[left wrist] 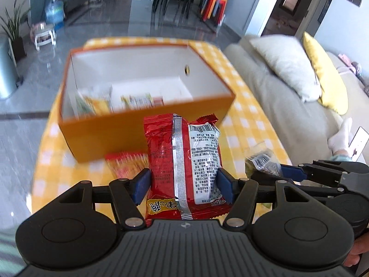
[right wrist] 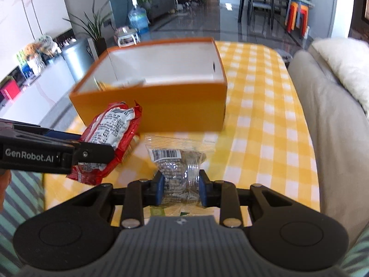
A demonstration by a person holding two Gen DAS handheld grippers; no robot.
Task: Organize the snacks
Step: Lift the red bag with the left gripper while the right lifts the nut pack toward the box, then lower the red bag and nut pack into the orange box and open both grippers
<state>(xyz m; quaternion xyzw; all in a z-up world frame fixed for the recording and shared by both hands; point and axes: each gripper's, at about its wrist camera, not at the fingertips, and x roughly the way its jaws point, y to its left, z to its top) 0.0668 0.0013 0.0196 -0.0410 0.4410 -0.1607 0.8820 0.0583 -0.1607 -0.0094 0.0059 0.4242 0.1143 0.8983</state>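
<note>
Yellow-checked surface (left wrist: 249, 120) carries an orange box (left wrist: 143, 124) ahead of both grippers. A red packet (left wrist: 182, 168) is clamped in the left gripper (left wrist: 183, 184), a clear packet (right wrist: 182, 175) in the right gripper (right wrist: 182, 190); carrying is judged underway, so next both need lifting over the box rim and releasing inside.

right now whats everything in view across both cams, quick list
red snack packet: 1, red with silver seam, clamped in left hand-held gripper
clear snack packet: 1, clear with dark contents, clamped in right hand-held gripper
orange box: 1, orange outside, white inside, open, on table behind both packets
packets in box: blurred, count unclear, yellow and white
small red packet: 1, red, blurred, on cloth in front of box
tablecloth: 1, yellow and white check
sofa: 1, beige, right of table
cushions: 2, white and yellow, on sofa
left hand-held gripper: black, blue pads
right hand-held gripper: black, blue pads
</note>
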